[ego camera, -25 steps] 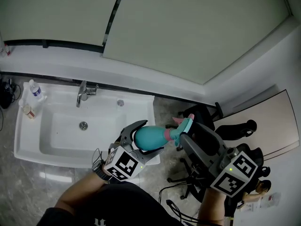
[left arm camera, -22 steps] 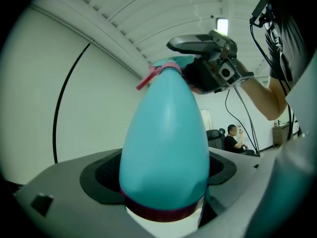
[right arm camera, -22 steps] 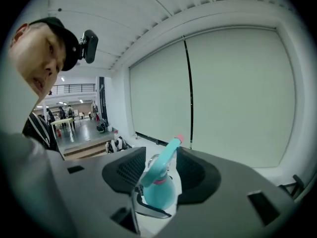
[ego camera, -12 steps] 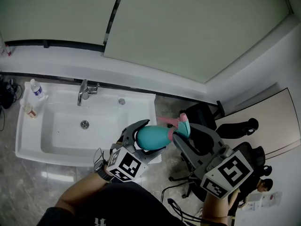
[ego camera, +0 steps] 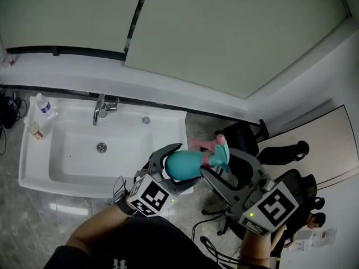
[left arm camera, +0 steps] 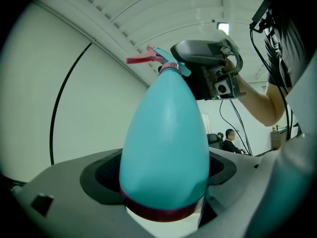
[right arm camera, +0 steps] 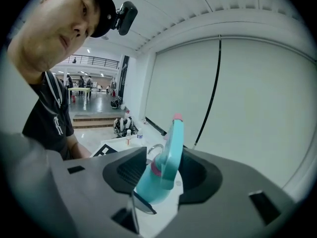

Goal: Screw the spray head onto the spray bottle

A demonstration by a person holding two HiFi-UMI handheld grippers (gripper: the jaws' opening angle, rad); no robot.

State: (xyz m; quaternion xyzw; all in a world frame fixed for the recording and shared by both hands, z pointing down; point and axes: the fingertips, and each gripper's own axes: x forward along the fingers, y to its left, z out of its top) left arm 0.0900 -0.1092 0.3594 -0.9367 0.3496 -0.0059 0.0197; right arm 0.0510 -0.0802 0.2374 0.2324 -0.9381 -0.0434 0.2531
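Note:
A teal spray bottle (ego camera: 180, 166) lies level, and my left gripper (ego camera: 188, 162) is shut on its wide body (left arm camera: 166, 148). The teal spray head (ego camera: 220, 154) with its pink trigger (ego camera: 201, 144) sits on the bottle's neck. My right gripper (ego camera: 217, 160) reaches around the head from the right. In the right gripper view the spray head (right arm camera: 171, 148) stands between the jaws of the right gripper (right arm camera: 163, 175). These jaws have just been opening, and both pads look just clear of the head. The left gripper view shows the right gripper (left arm camera: 208, 68) behind the head (left arm camera: 166, 63).
A white sink (ego camera: 33, 172) with a faucet (ego camera: 101, 108) lies below left, with small bottles (ego camera: 44, 105) on its left rim. Black office chairs (ego camera: 241, 136) stand below right. A seated person (ego camera: 311, 223) is at the bottom right.
The right gripper has rolled and sunk slightly around the spray head. The pink trigger has swung round to point left. The left gripper and the bottle have stayed put.

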